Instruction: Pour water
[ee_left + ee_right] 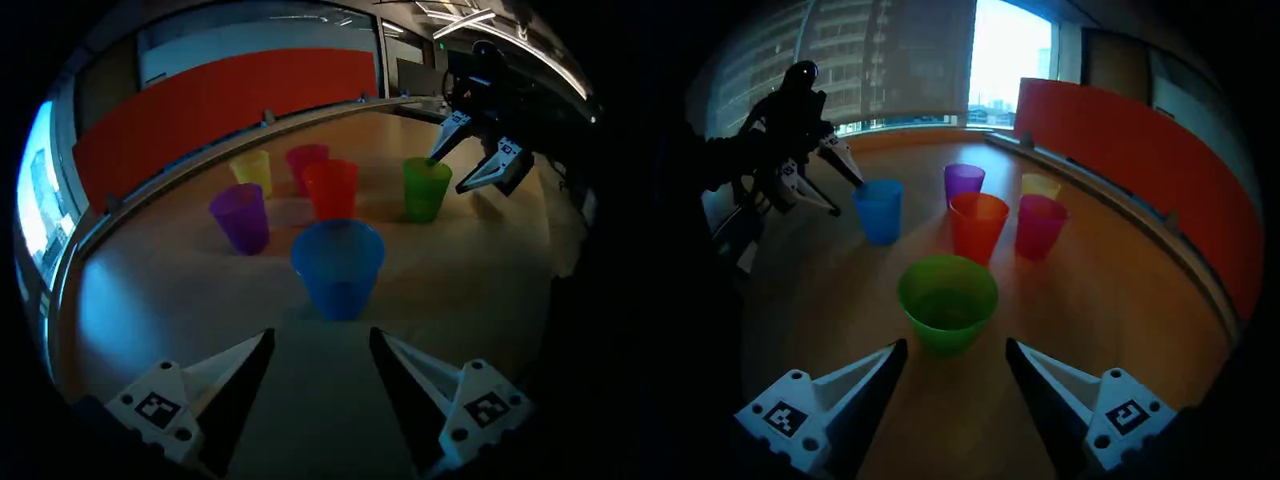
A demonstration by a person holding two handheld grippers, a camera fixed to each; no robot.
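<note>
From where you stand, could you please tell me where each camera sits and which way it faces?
Left gripper view: rides the left claw, facing the blue cup and red partition; own fingers below, right claw far off by the green cup.
Right gripper view: rides the right claw, facing the green cup and windows; own fingers below, left claw beside the blue cup.
Shared: both claws, both cups, the wooden table.
</note>
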